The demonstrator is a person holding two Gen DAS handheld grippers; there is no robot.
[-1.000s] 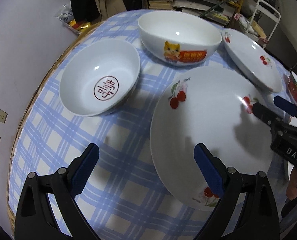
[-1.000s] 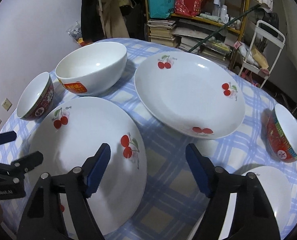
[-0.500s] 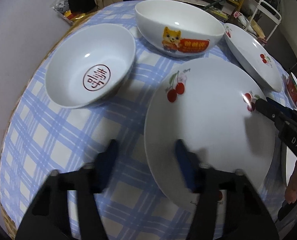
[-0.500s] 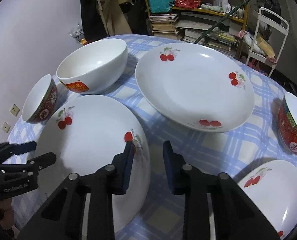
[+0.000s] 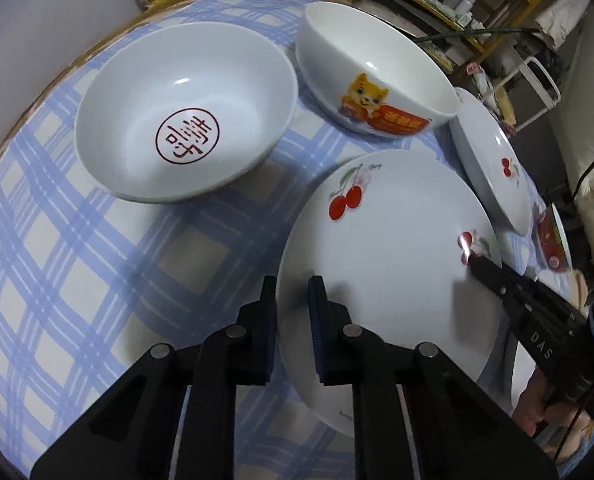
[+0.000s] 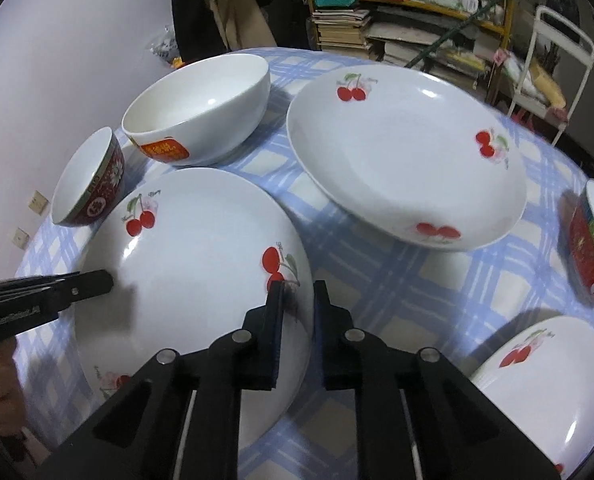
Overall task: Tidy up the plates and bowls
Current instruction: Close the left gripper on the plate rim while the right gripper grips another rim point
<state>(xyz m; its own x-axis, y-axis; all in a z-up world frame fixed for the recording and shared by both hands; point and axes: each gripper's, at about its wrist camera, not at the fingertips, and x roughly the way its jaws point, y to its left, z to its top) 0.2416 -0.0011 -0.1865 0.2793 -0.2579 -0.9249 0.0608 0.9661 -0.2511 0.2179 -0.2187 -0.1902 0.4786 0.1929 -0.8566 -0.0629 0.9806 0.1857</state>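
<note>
**Both tools clamping one cherry plate**

Left tool (image 5: pixel 293 300) and right tool (image 6: pixel 299 304) just closing, pinching opposite rims of the cherry plate (image 5: pixel 389 280) at lower centre on the checked tabletop (image 5: pixel 77 280). Only showing in right view: second cherry plate (image 6: pixel 405 152) upper right.

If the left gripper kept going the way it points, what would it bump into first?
Nothing new: the left gripper already has the cherry plate rim between its jaws, which have just been closing. Pushed further, it would likely press that rim into the checked tablecloth below.
</note>
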